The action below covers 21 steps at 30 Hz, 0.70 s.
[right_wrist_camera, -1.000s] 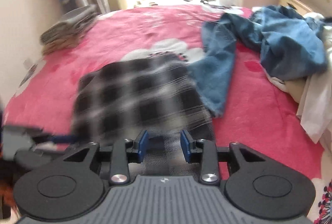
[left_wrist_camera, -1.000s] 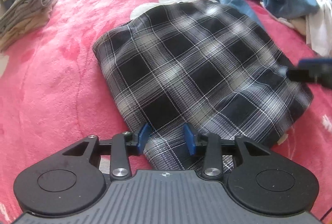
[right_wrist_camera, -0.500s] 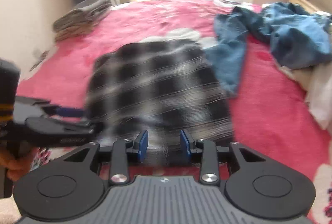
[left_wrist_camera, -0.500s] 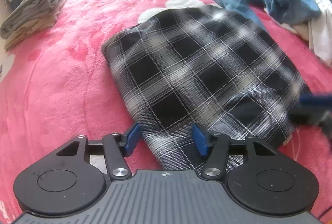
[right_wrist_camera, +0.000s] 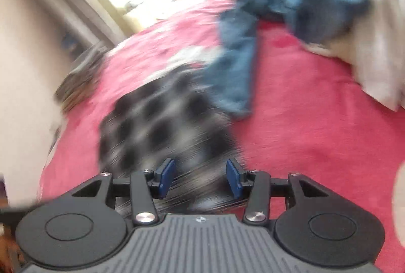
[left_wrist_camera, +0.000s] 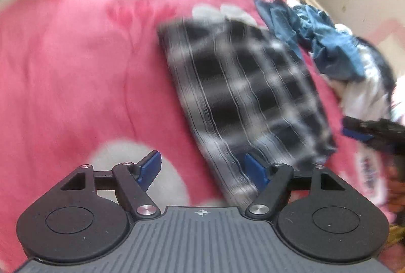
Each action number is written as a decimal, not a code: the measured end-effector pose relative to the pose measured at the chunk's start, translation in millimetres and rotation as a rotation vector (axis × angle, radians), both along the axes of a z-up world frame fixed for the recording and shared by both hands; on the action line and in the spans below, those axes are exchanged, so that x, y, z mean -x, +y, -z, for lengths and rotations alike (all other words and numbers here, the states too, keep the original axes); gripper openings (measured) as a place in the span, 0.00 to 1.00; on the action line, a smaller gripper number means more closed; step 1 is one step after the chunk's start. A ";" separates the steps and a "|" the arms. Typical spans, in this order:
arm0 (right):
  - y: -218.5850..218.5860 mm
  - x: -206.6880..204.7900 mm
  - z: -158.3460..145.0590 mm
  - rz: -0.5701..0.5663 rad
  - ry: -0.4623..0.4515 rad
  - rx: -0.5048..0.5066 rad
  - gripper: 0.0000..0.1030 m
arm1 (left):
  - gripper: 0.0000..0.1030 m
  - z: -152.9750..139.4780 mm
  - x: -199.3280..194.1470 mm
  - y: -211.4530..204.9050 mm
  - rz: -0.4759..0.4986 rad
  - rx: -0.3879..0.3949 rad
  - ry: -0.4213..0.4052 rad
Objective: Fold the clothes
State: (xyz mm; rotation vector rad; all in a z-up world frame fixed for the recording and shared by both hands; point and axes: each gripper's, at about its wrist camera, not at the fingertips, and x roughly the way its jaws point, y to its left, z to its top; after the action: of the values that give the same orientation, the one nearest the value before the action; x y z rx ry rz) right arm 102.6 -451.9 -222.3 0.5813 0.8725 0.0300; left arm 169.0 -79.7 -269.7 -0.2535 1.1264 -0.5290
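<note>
Pink bedspread now shows beside plaid garment; both hand-held grippers opening.

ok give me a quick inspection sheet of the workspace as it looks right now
surface: pink bedspread with pale motifs
job's things: folded plaid garment lying flat; blue denim clothes crumpled beyond it
clutter: white laundry heaped beside the denim; grey folded stack at the bed's edge, blurred
grippers: left hand-held gripper jaws opening, plaid's near edge between them, pads not pressing; right hand-held gripper jaws opening over plaid's near end
cables: nothing seen
surroundings: bright window, curtain, plain walls
</note>
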 end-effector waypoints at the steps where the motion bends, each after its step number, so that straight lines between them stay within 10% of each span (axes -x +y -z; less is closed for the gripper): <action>1: -11.3 -1.8 5.0 0.030 0.014 -0.033 0.49 | 0.70 6.0 -0.3 -0.1 -0.005 0.024 0.031; 7: -35.7 -22.4 52.7 0.016 0.074 -0.234 0.51 | 0.70 18.8 6.0 -8.2 -0.002 0.069 -0.001; 16: -23.9 -41.3 61.6 -0.115 0.101 -0.361 0.47 | 0.37 25.0 4.0 -20.2 0.033 0.108 0.030; 21: -15.0 -41.3 57.7 -0.086 0.115 -0.351 0.26 | 0.08 17.2 9.2 -23.6 -0.024 0.096 -0.004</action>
State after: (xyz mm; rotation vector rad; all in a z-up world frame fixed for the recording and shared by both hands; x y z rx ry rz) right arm 144.0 -466.9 -280.1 0.8800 1.0124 0.2331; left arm 159.9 -103.3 -286.9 -0.3484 1.0942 -0.5623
